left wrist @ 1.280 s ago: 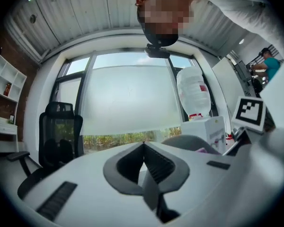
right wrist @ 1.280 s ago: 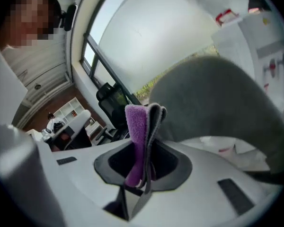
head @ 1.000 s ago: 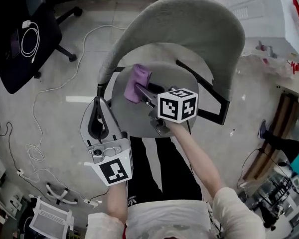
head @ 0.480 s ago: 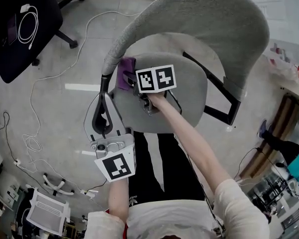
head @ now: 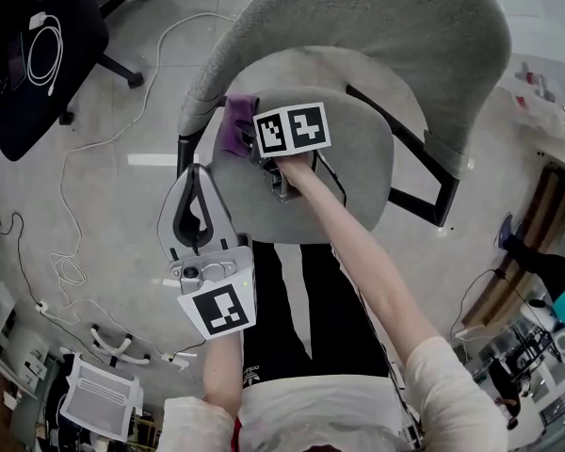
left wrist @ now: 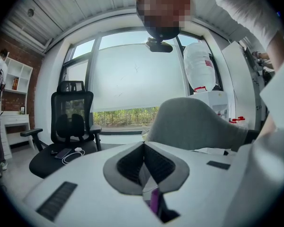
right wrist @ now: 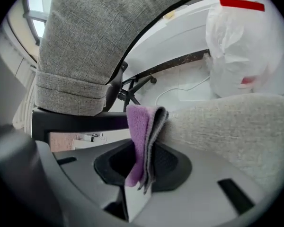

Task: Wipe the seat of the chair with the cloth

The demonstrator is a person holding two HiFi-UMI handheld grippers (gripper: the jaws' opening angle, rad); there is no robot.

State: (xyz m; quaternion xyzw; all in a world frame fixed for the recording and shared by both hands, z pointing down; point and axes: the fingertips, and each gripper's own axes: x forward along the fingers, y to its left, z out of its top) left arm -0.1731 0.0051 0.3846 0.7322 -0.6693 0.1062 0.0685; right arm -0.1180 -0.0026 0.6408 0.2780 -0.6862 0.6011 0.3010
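— Moved since a second ago: the right tongs (head: 252, 141) took the folded purple cloth (head: 235, 125) from mid-seat to the back-left edge of the grey fabric chair seat (head: 348, 168).
— Grip?
— Clenched on the cloth, which sticks out past the tips, seemingly to wipe that corner.
— Left tongs (head: 195, 182)?
— Closed, empty, parked front-left, probably just out of the way.
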